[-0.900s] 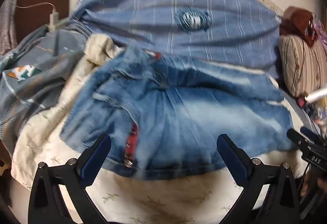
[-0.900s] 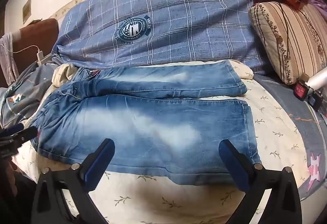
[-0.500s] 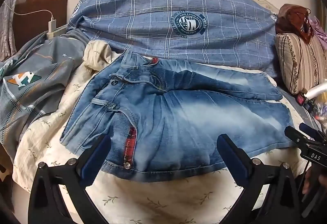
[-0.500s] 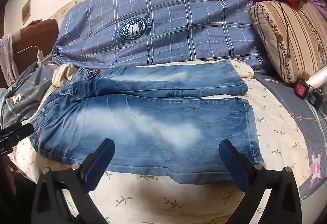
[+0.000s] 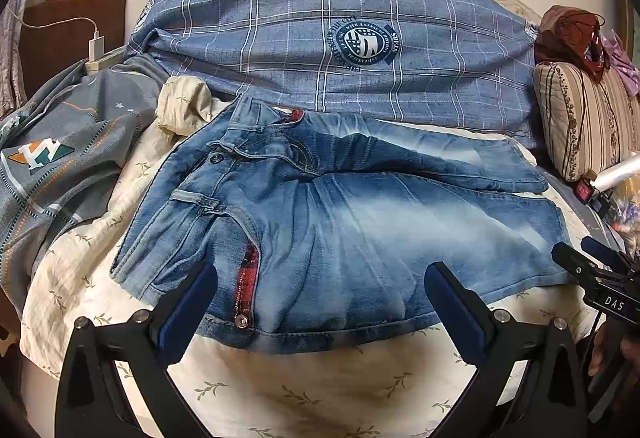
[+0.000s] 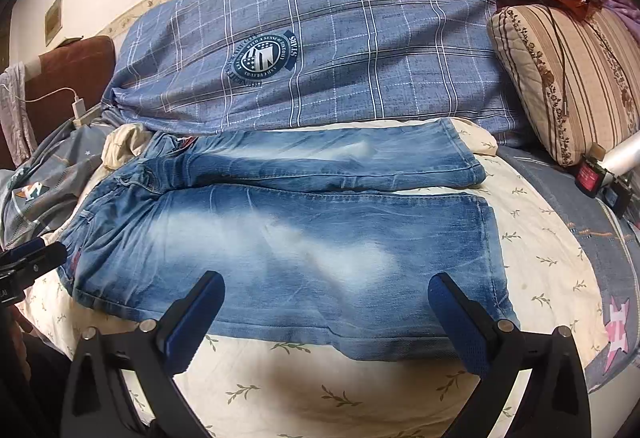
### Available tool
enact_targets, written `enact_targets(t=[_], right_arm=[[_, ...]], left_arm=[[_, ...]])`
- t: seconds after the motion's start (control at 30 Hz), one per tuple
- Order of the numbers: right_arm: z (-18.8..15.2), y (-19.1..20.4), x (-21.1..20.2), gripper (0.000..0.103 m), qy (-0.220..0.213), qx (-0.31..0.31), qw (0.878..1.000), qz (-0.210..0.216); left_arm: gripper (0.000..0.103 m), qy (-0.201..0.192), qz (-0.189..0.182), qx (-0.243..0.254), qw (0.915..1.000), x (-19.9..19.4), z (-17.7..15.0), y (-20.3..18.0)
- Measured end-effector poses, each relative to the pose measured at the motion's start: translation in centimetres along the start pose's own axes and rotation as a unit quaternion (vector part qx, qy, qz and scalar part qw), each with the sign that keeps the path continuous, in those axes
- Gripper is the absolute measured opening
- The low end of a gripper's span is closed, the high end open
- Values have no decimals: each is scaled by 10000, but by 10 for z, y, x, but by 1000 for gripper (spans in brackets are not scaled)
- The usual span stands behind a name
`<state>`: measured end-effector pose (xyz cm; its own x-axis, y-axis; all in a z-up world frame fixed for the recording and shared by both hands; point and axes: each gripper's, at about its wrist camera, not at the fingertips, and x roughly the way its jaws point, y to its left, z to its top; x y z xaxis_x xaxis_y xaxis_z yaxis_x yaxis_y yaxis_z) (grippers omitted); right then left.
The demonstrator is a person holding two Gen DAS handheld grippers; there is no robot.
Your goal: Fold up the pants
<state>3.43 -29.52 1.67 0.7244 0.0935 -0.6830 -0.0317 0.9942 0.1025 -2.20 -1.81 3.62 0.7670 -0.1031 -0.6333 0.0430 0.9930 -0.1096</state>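
Observation:
Faded blue jeans [image 5: 340, 222] [image 6: 288, 238] lie flat on a cream leaf-print sheet [image 5: 304, 390], waistband to the left, both legs stretched to the right, one beside the other. My left gripper [image 5: 320, 302] hovers wide open above the near edge at the waist and hip, by a red plaid pocket trim [image 5: 248, 278]. My right gripper [image 6: 326, 312] hovers wide open above the near leg's lower edge, close to the hem. Neither holds anything. The right gripper's tip [image 5: 592, 270] shows at the left wrist view's right edge, and the left one's tip [image 6: 28, 258] at the right wrist view's left edge.
A blue plaid pillow [image 5: 340, 38] [image 6: 320, 50] lies just behind the jeans. A striped beige cushion [image 6: 572, 78] sits at the right, with a small device [image 6: 592, 178] below it. A grey quilt [image 5: 60, 166] is bunched at the left. A charger and cable [image 5: 96, 46] rest near a brown headboard.
The left wrist view has steadied from a blur and shifted slightly, so the jeans sit a little more to the right. The right gripper has barely moved. Both stay open.

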Motion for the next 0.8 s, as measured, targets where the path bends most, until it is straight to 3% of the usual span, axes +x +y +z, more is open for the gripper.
enact_targets(t=[0.8], right_arm=[[0, 2, 1, 103, 6, -23, 10000, -11]], left_arm=[[103, 44, -47, -9, 10000, 14, -7, 9]])
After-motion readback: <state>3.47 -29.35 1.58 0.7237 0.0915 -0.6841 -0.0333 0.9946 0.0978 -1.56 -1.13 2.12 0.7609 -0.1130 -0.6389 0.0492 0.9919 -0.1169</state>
